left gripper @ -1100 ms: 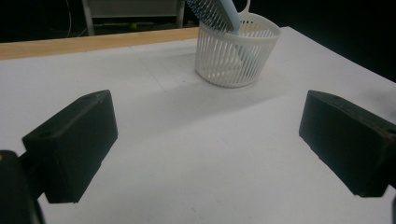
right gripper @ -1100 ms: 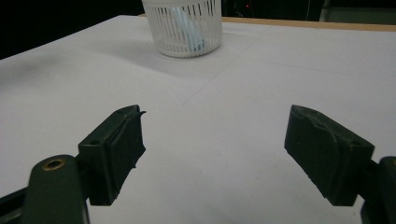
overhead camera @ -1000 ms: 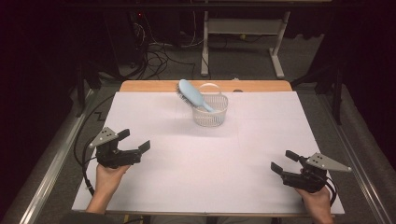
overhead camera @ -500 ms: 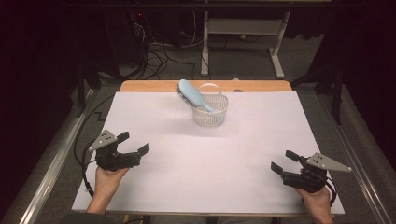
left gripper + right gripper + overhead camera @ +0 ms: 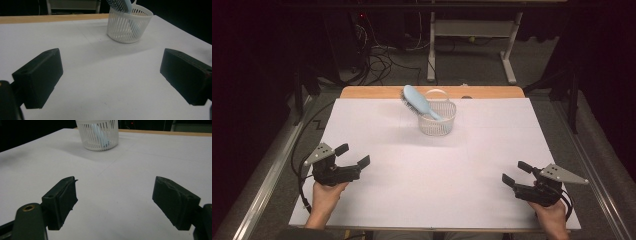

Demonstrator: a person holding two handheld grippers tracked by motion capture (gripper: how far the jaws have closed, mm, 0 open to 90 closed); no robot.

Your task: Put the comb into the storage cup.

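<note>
1. My left tongs and right tongs rest released on the table, nothing held.
2. The blue hairbrush leans in the white basket, far side.
3. That step looks finished; any next move means a long reach forward.

One white slotted plastic basket. One light-blue plastic hairbrush with dark bristles, standing in basket. One white-topped table with wooden far edge. Two black two-jaw handheld grippers: left gripper, right gripper.
</note>
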